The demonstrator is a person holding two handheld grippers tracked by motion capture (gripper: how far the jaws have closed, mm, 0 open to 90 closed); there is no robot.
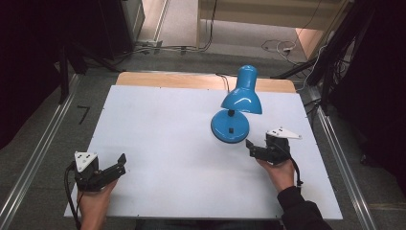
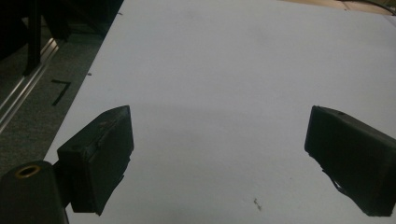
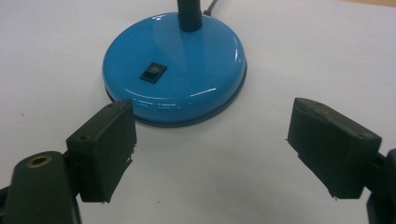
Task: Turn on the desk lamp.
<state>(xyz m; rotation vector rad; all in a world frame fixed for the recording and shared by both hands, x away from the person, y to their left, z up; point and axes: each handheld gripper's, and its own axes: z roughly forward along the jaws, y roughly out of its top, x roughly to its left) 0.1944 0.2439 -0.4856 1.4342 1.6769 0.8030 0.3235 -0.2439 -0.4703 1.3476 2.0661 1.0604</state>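
A blue desk lamp (image 1: 237, 103) stands on the white table (image 1: 167, 129), right of centre, with its shade bent over a round base (image 3: 175, 67). A black rocker switch (image 3: 154, 72) sits on that base. My right gripper (image 1: 253, 149) is open just in front of the base, a short gap away, with nothing between its jaws (image 3: 212, 140). My left gripper (image 1: 117, 165) hovers open over the table's near left corner, its jaws wide apart above bare white surface (image 2: 219, 140).
The lamp's black cord (image 1: 222, 79) runs off the far edge over a wooden strip (image 1: 191, 80). Metal rails (image 1: 43, 143) flank the table on both sides. Cables lie on the floor beyond (image 1: 277, 47). Bare white surface spans the table's middle and left.
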